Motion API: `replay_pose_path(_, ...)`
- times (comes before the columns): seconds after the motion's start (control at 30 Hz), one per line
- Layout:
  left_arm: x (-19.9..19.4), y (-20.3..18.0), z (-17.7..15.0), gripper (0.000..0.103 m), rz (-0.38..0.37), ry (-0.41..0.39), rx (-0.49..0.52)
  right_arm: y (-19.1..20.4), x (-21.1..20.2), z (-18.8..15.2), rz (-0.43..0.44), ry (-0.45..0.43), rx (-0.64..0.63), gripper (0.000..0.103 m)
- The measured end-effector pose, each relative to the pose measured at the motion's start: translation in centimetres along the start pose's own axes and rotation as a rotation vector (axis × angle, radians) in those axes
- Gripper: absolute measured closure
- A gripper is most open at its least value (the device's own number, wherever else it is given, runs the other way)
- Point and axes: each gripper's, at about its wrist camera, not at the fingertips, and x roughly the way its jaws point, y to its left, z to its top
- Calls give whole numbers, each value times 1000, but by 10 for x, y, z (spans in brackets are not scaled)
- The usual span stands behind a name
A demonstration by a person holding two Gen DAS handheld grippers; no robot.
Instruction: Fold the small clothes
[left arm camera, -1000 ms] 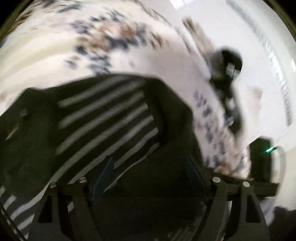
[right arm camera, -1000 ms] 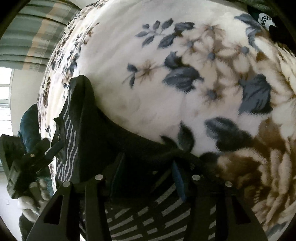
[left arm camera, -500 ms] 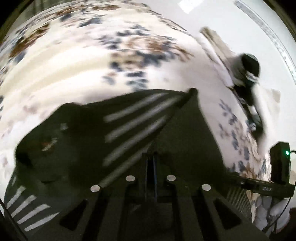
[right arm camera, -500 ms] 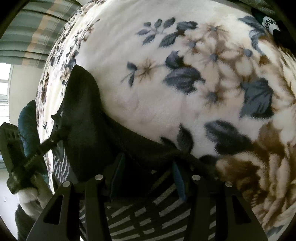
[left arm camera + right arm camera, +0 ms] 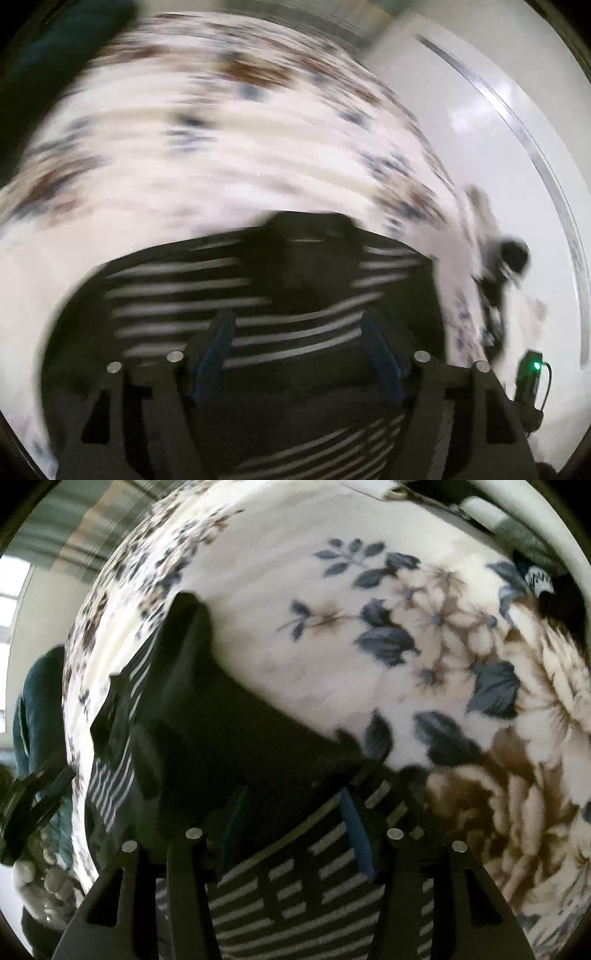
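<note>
ok so folding on the bed, here's where I'm at

My left claw (image 5: 295, 321) is wide right now. The jaws have just been opening and nothing is pinched in them. It points down at the top (image 5: 236, 288), a dark one with thin white stripes, and the cloth shows in the gap between the two blue pads, but the pads aren't pressing on it. That view is really smeared, so I can't make out much detail there.

The top lies on the blanket (image 5: 221, 147), a fluffy white one with blue leaves and brown flowers. From the right camera one plain dark part of it is flipped over the striped part and runs up and to the left across the blanket, ending in a rounded tip. More stripes peek out along its left side and right under my right claw (image 5: 293, 801).

Right claw is about half open and has just been opening a touch. A dark fold of the top sits between its pads. Whether they're actually gripping it or just sitting either side of it, I honestly can't tell.

At the far left edge of that same view you can see my left hand (image 5: 33, 886) in a pale glove, holding the left claw off past the blanket's edge
</note>
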Motion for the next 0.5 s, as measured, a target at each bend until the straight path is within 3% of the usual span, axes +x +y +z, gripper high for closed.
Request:
replay_pose_path(0.1, -20, 62, -20, 34, 54, 17, -142, 13, 3, -9, -16, 16, -46, 48)
replay_pose_path(0.2, -12, 90, -33, 34, 78, 50, -196, 21, 10, -15, -35, 22, -72, 48)
replay_pose_path(0.27, 3, 92, -35, 34, 99, 72, -154, 25, 14, -19, -42, 28, -74, 48)
replay_pose_path(0.33, 24, 79, -33, 34, 131, 109, -35, 27, 17, -21, -52, 30, -80, 48)
replay_pose_path(0.37, 40, 71, -33, 35, 193, 153, 40, 28, 19, -23, -60, 33, -83, 48)
replay_pose_path(0.4, 52, 63, -35, 55, 228, 178, 106, 30, 21, -24, -68, 35, -84, 48)
replay_pose_path(0.43, 59, 59, -37, 103, 229, 202, 148, 31, 22, -26, -72, 37, -86, 48)
replay_pose_path(0.5, 67, 55, -39, 102, 244, 235, 203, 34, 24, -29, -89, 41, -93, 48)
